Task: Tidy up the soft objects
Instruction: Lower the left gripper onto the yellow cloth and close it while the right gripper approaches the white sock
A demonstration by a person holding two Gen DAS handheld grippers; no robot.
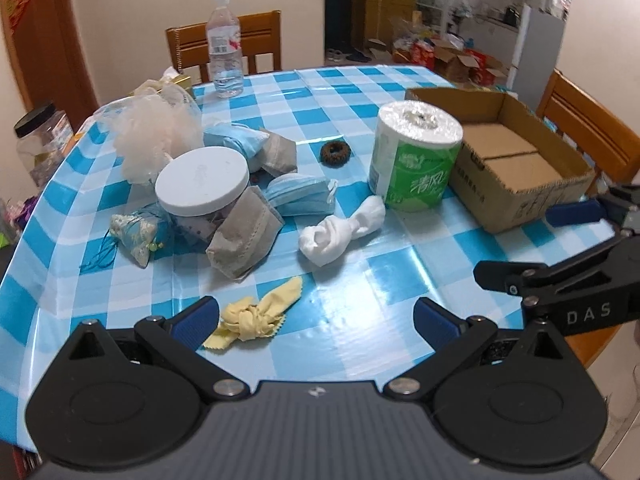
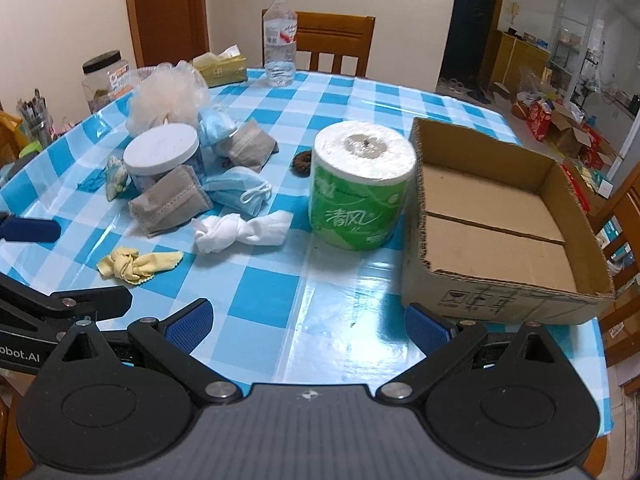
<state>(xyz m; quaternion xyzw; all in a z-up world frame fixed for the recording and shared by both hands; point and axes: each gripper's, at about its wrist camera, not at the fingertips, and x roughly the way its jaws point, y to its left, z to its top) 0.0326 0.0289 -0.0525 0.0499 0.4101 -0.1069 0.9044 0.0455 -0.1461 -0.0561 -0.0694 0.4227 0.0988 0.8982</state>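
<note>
Soft things lie scattered on the blue checked table: a knotted yellow cloth [image 1: 256,318] [image 2: 136,263], a knotted white sock [image 1: 340,230] [image 2: 240,231], blue face masks [image 1: 300,194] [image 2: 236,188], grey masks [image 1: 244,236] [image 2: 170,200], a cream mesh puff [image 1: 154,136] [image 2: 166,94] and a small embroidered pouch [image 1: 134,230]. A wrapped toilet roll [image 1: 416,154] [image 2: 362,184] stands beside an empty cardboard box [image 1: 520,160] [image 2: 500,216]. My left gripper [image 1: 316,322] is open, its left finger just beside the yellow cloth. My right gripper [image 2: 306,326] is open over bare table in front of the box.
A white-lidded jar [image 1: 202,188] [image 2: 162,152] stands among the masks. A water bottle [image 1: 224,48] [image 2: 280,40], a tissue box [image 2: 220,66] and a dark hair scrunchie [image 1: 335,153] sit farther back. Wooden chairs [image 1: 224,46] ring the table.
</note>
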